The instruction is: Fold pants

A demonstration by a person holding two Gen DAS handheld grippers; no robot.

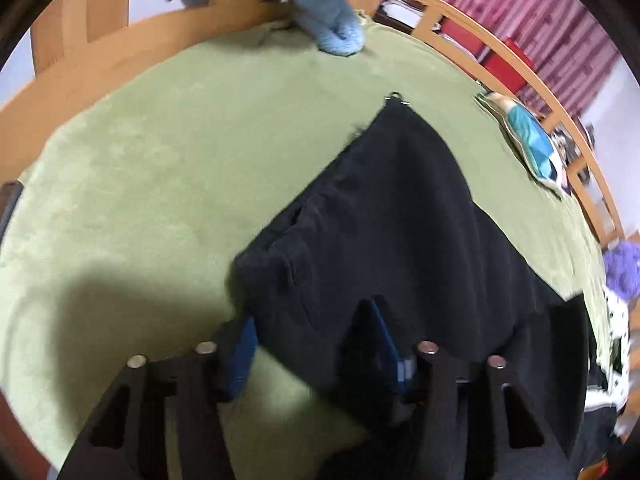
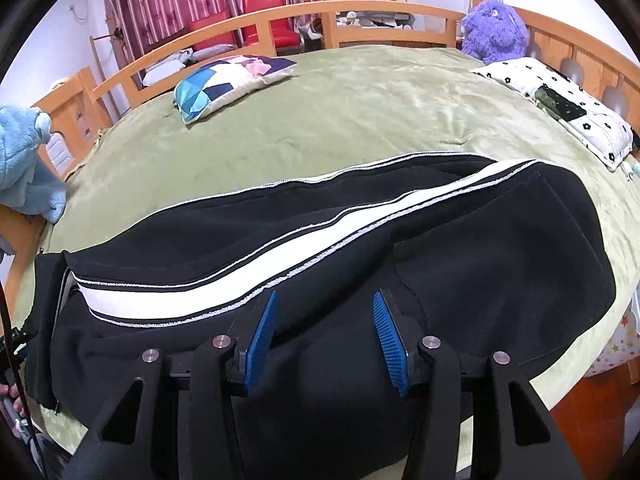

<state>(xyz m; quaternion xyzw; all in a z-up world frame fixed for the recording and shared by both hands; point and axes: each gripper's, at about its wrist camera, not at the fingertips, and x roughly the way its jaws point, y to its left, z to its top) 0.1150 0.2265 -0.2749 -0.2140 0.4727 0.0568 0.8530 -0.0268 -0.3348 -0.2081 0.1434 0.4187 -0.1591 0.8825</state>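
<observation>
Black pants (image 2: 480, 248) with a white side stripe (image 2: 280, 276) lie across the green bed cover (image 2: 340, 120), folded lengthwise. My right gripper (image 2: 325, 308) is open just above the black cloth at the near edge, holding nothing. In the left wrist view the pants (image 1: 400, 220) run away from me, ending at a corner with a metal zipper pull (image 1: 396, 98). My left gripper (image 1: 310, 326) is open with its jaws either side of the near hem; cloth lies between the blue pads (image 1: 386, 344).
A patchwork cushion (image 2: 232, 80) lies at the back left, a flowered pillow (image 2: 560, 104) and purple plush toy (image 2: 494, 28) at the back right. Light blue fleece (image 2: 28, 160) hangs on the wooden rail (image 2: 280, 16). Red chairs (image 2: 264, 12) stand behind.
</observation>
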